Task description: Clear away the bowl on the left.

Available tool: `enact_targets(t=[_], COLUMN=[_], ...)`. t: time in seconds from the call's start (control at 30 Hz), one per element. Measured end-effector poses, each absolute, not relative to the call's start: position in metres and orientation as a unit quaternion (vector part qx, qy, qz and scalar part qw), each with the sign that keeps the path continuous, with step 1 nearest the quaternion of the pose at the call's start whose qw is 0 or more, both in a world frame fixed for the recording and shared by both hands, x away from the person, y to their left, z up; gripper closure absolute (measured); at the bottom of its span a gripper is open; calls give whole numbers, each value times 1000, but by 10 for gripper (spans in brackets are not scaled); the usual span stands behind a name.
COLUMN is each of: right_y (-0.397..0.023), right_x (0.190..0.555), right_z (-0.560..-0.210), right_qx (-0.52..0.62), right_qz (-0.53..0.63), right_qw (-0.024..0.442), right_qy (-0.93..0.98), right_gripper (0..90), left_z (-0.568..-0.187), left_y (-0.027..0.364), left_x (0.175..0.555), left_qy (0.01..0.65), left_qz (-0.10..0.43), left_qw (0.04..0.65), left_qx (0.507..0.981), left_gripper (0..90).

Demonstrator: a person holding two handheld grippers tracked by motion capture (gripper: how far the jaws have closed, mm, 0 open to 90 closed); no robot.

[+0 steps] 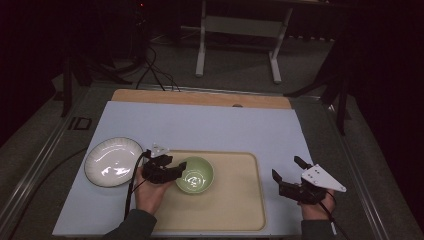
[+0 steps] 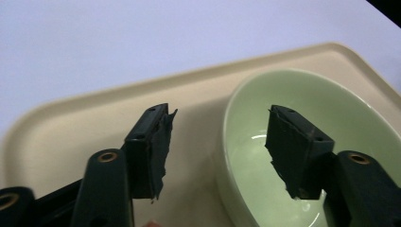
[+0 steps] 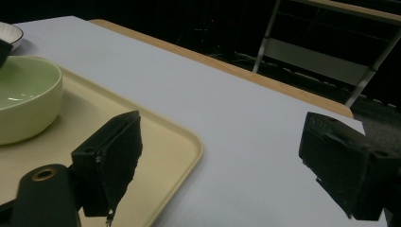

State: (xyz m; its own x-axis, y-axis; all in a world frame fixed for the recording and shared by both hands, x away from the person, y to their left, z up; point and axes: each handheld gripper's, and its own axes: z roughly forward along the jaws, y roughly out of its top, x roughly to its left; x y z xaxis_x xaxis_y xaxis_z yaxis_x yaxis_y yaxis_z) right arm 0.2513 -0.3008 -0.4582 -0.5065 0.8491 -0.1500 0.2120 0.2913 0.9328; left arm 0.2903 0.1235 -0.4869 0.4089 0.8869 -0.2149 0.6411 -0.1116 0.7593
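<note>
The green bowl [image 1: 195, 175] sits on the beige tray [image 1: 235, 200], toward the tray's left end. The left claw [image 1: 181, 168] straddles the bowl's left rim, jaws apart and not pressing it. The right claw [image 1: 285, 172], jaws wide apart and empty, hovers just right of the tray

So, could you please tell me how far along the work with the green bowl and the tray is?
Done: the green bowl sits on the beige tray. In hand: the left claw is open astride the bowl's rim, pads clear of it. Left: the white plate lies off the tray, perhaps next; the right claw waits open.
</note>
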Motion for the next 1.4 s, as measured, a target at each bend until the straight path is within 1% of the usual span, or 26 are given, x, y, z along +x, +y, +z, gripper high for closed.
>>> enact_targets(t=[0.2,0.4,0.6,0.7,0.73,0.87,1.03,1.1,1.13,1.33,1.4], right_y=[-301,-301,-301,-302,-302,-303,-305,-305,-305,-306,-307], right_x=[251,251,251,251,251,251,252,252,252,251,252], right_z=[-458,-458,-458,-458,-458,-458,-458,-458,-459,-459,-459], right_qx=[364,364,364,365,366,367,370,370,369,364,367], right_qz=[471,471,471,471,472,472,473,474,474,473,471], right_qw=[338,338,339,339,339,339,334,332,328,320,319], right_qy=[729,729,728,728,727,726,726,727,729,736,736], right_gripper=[137,137,137,137,137,137,137,137,136,136,136], left_z=[-474,-464,-452,-450,-444,-439,-435,-435,-433,-434,-435], left_y=[132,142,152,153,163,179,196,196,207,238,246], left_x=[286,281,275,274,269,263,250,250,244,232,229], left_qy=[510,500,478,476,468,469,466,466,469,495,506], left_qz=[167,183,214,217,233,249,284,284,299,320,323], left_qw=[415,420,421,420,427,434,424,424,424,439,436], left_qx=[735,735,741,741,738,728,723,723,715,678,670], left_gripper=[382,381,380,379,375,369,349,344,336,316,315])
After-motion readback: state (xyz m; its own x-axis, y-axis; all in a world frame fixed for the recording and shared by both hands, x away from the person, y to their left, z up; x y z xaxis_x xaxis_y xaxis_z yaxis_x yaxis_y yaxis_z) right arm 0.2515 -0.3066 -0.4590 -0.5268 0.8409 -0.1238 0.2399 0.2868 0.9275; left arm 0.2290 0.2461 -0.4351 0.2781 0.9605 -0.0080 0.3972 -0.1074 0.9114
